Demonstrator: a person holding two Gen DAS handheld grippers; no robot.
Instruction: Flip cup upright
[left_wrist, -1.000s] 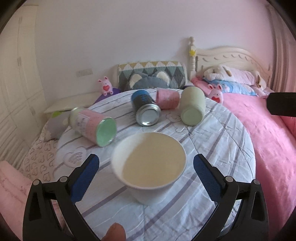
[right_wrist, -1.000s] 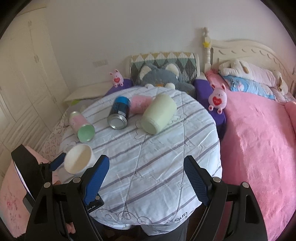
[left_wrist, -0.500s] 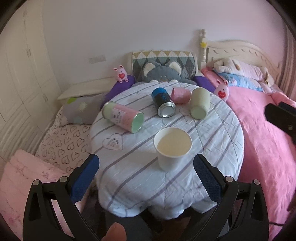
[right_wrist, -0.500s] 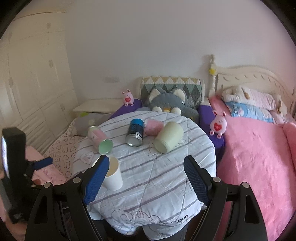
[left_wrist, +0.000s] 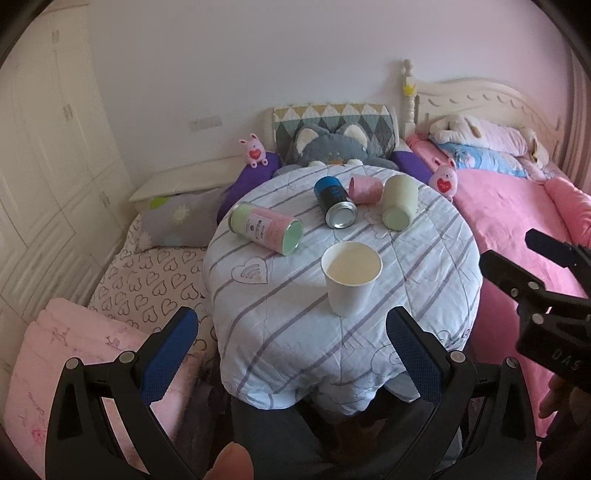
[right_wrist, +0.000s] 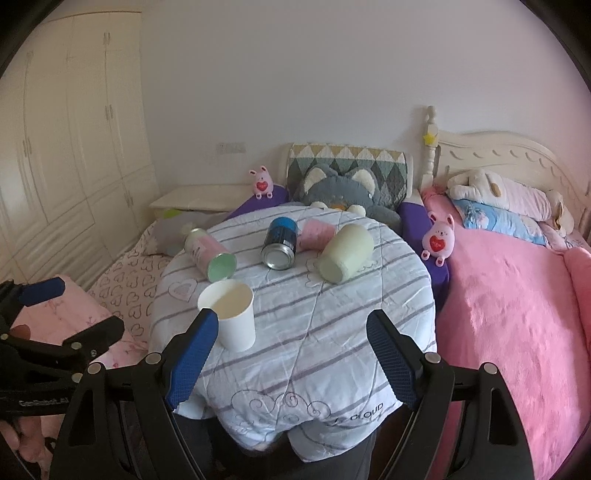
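Observation:
A white paper cup (left_wrist: 351, 280) stands upright on the round striped table (left_wrist: 424, 273), mouth up; it also shows in the right wrist view (right_wrist: 231, 314) near the table's left front. My left gripper (left_wrist: 295, 350) is open and empty, held back from the table's near edge, well short of the cup. My right gripper (right_wrist: 291, 354) is open and empty, also off the near edge. The left gripper's body shows at the left of the right wrist view (right_wrist: 44, 332).
Lying on their sides on the table: a pink-and-green can (left_wrist: 266, 229), a blue can (left_wrist: 334, 203), a pink cup (left_wrist: 365, 188) and a pale green cup (left_wrist: 398, 203). A pink bed (left_wrist: 517, 206) lies to the right, cushions and plush toys behind, wardrobe left.
Both grippers have pulled back and up from the table. The left gripper was close around the upright white cup a second ago; now it is well clear. The cup stays upright.

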